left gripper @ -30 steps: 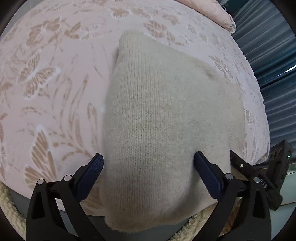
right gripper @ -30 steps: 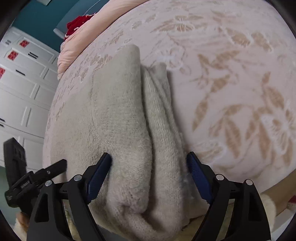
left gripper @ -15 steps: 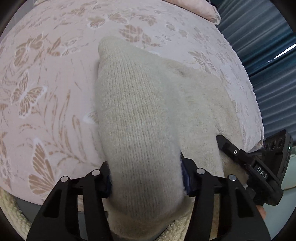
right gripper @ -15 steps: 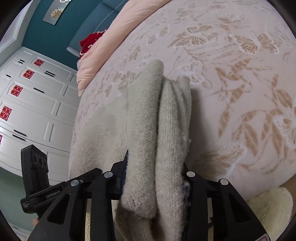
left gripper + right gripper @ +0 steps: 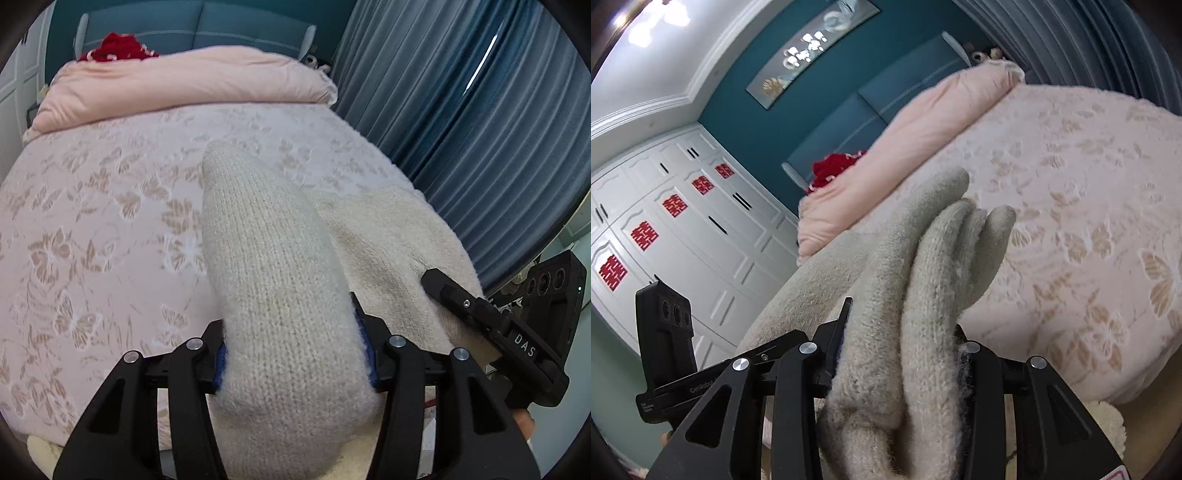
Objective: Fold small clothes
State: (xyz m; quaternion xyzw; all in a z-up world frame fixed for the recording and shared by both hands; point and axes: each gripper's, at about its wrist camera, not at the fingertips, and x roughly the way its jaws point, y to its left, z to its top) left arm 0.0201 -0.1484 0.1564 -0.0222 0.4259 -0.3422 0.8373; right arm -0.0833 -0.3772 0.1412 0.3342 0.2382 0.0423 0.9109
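Note:
A cream knitted garment (image 5: 273, 280) lies folded at the near edge of the bed and is lifted at its near side. My left gripper (image 5: 293, 354) is shut on its left near part, the knit bulging up between the blue pads. My right gripper (image 5: 901, 354) is shut on several bunched layers of the same garment (image 5: 923, 266). The right gripper also shows in the left wrist view (image 5: 491, 325), at the garment's right edge. The left gripper shows in the right wrist view (image 5: 665, 332), to the left.
The pink bedspread (image 5: 92, 229) with a butterfly pattern spreads ahead. A rolled pink quilt (image 5: 177, 85) and a red item (image 5: 114, 48) lie at the head of the bed. Blue curtains (image 5: 480, 110) hang on the right. White wardrobes (image 5: 665, 221) stand on the left.
Both grippers closed on the garment's near edge and then lifted it, tilting upward so the head of the bed and the walls came into view.

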